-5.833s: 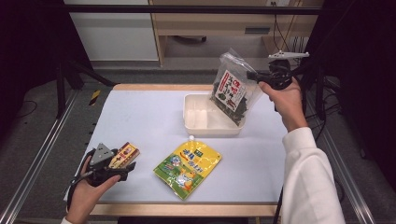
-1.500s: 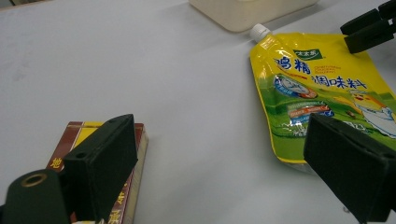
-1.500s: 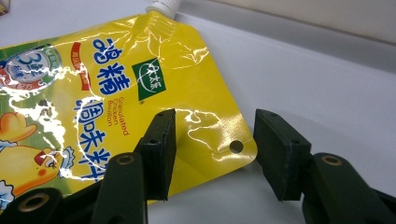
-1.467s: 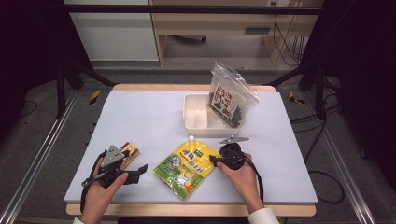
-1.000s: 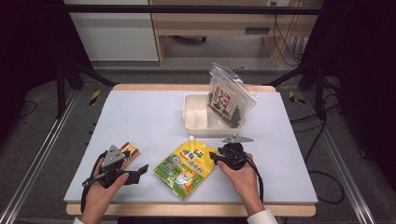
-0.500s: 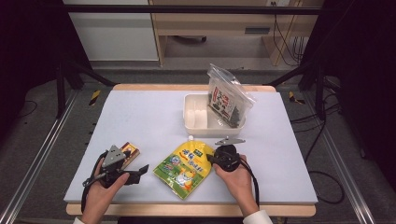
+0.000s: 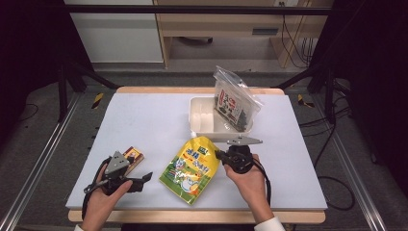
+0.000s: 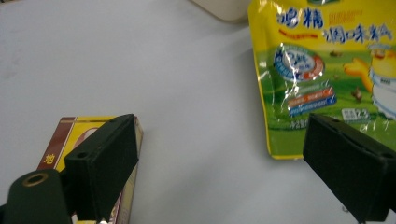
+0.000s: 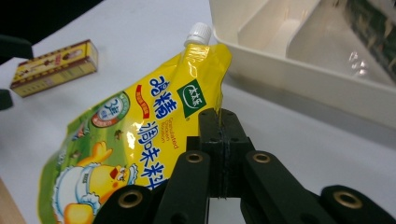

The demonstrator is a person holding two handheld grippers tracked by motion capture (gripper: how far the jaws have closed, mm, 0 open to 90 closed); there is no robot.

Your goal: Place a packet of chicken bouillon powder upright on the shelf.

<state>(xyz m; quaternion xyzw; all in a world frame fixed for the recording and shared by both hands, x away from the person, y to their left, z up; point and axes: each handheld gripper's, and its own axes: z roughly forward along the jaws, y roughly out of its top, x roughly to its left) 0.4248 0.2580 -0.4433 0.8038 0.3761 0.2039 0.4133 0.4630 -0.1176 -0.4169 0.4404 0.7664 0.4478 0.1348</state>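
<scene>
The right gripper (image 7: 222, 157) has just closed its jaws; the left gripper (image 7: 140, 179) rests with jaws wide.

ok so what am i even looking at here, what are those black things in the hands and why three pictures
A person sits at a white table and holds a hand-operated pair of tongs in each hand; there is no robot arm. The high view comes from a camera above the table. The other two come from small cameras riding on each tool, looking along its black jaws.

On the table lie a yellow spouted pouch, a small brown and yellow box and a cream tray with a clear bag of dark food leaning in it.

The right tongs have just been closing and are now clamped on the pouch's edge, near its capped corner. The left tongs stand open with nothing between the jaws, beside the box.
</scene>
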